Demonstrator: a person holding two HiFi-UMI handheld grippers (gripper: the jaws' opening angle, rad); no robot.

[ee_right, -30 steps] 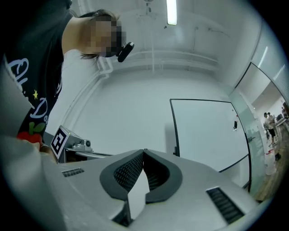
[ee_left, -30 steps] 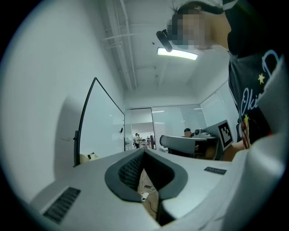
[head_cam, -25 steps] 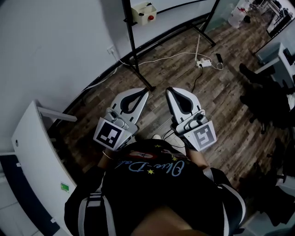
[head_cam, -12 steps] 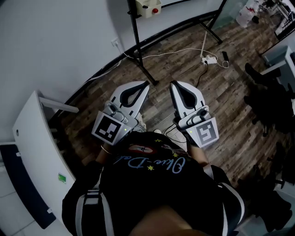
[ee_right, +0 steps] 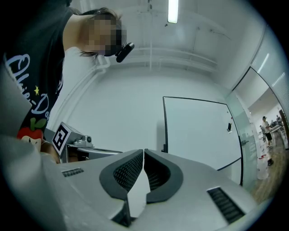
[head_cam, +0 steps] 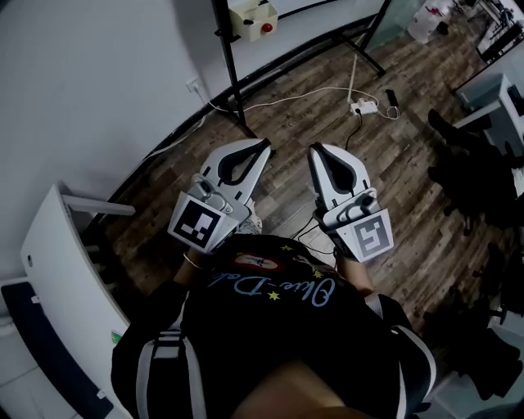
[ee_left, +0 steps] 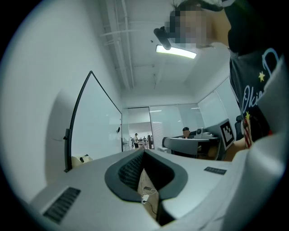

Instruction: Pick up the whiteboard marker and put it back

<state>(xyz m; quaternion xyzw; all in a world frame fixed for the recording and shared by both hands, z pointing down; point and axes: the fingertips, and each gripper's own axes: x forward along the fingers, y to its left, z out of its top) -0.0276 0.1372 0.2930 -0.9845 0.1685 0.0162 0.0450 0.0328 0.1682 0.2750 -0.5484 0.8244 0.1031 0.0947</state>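
No whiteboard marker shows in any view. I hold both grippers side by side in front of my chest, pointing toward the whiteboard stand (head_cam: 232, 74). My left gripper (head_cam: 264, 144) is shut with nothing between its jaws, its tips meeting (ee_left: 144, 151). The right gripper (head_cam: 313, 150) has its tips all but touching (ee_right: 143, 151); its jaws are just starting to open, with nothing between them. The whiteboard (ee_right: 203, 131) stands ahead against the white wall. A cream box with a red spot (head_cam: 254, 18) hangs on the stand.
A white cable runs across the wooden floor to a power strip (head_cam: 360, 106). A white cabinet (head_cam: 57, 270) stands at the left. Dark chairs (head_cam: 475, 180) crowd the right side. In the left gripper view a person sits at a desk (ee_left: 185, 131) beyond a glass wall.
Both grippers have edged forward together toward the whiteboard stand, still side by side. Nothing was picked up or let go.
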